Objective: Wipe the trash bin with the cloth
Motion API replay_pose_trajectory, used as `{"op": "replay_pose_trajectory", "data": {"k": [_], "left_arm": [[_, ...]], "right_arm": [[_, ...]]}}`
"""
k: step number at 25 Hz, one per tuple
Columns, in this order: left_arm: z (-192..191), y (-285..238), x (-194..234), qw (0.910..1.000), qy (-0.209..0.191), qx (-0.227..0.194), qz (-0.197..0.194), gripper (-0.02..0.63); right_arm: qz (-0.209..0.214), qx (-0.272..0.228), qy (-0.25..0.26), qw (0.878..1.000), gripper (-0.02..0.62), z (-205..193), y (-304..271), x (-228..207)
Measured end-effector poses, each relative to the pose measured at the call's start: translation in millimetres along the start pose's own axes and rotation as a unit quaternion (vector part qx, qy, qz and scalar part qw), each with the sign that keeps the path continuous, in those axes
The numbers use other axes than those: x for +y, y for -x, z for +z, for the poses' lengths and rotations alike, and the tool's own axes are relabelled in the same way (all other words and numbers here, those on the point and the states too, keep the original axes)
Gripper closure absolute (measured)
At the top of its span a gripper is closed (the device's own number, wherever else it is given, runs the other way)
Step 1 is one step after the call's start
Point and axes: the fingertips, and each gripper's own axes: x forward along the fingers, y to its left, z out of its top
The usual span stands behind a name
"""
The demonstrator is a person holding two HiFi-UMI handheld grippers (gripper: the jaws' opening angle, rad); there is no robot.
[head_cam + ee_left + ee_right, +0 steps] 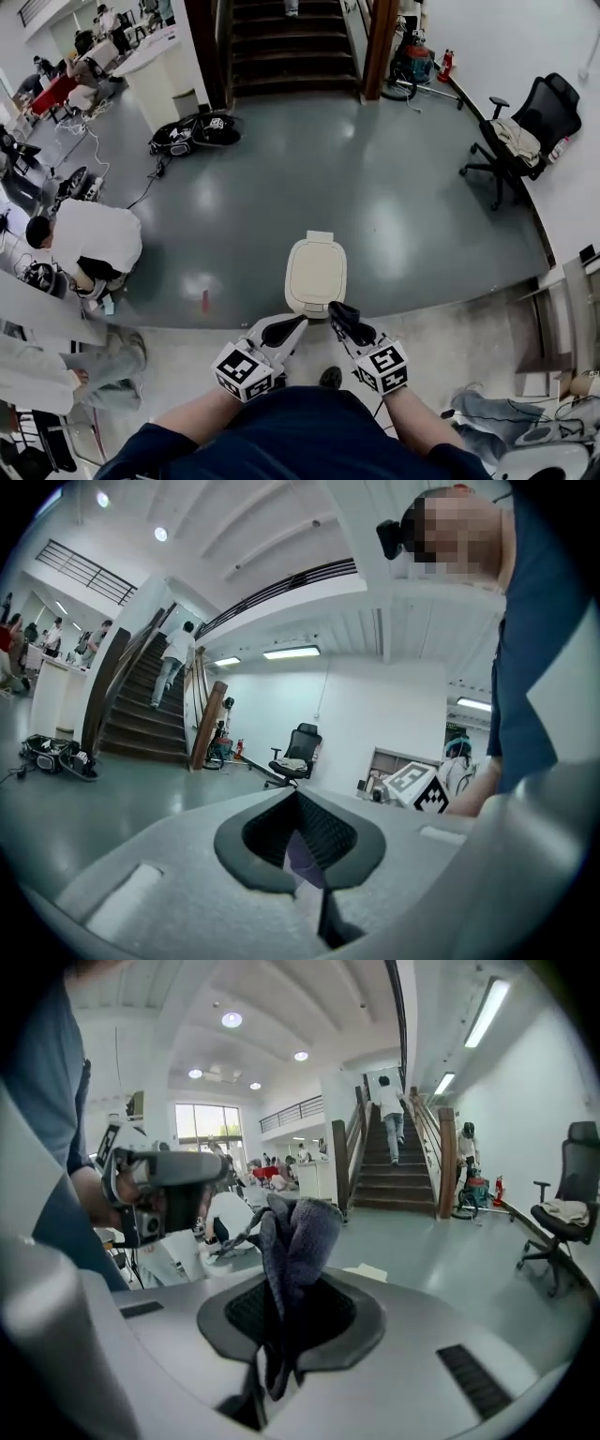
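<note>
The trash bin [316,274] with a cream lid stands on the grey floor just ahead of me, and both grippers hover over its near edge. My right gripper [343,321] is shut on a dark blue-grey cloth [298,1232], which sticks up bunched from between the pads [323,1321]. Past the cloth, a corner of the bin's lid [366,1271] shows. My left gripper [281,330] is to the left of the right one, its black pads [328,832] closed together. Only a small purplish patch shows low in the slit. The right gripper's marker cube [418,788] appears beside it.
A person in a white shirt [89,239] crouches at the left. A black office chair [525,131] stands at the right wall, stairs [291,47] rise at the back, and black bags with cables [192,133] lie near them. A small red item [204,302] lies left of the bin.
</note>
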Motion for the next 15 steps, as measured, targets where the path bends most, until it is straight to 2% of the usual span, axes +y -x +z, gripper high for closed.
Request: {"op": "replay_pose_trajectory", "data": {"k": [8,15], "left_arm": [[13.4,15.9,-24.8,0.9995,-0.017,-0.02,-0.018,0.601],[14.3,27.3,-29.9,0.9993,-0.024,-0.023,-0.015,0.601]], "right_arm": [[0.036,-0.078,-0.017,0.996,0.531,57.6,33.4,40.6],[0.071,-0.103,-0.034,0.992,0.531,72.0,34.3,63.7]]}}
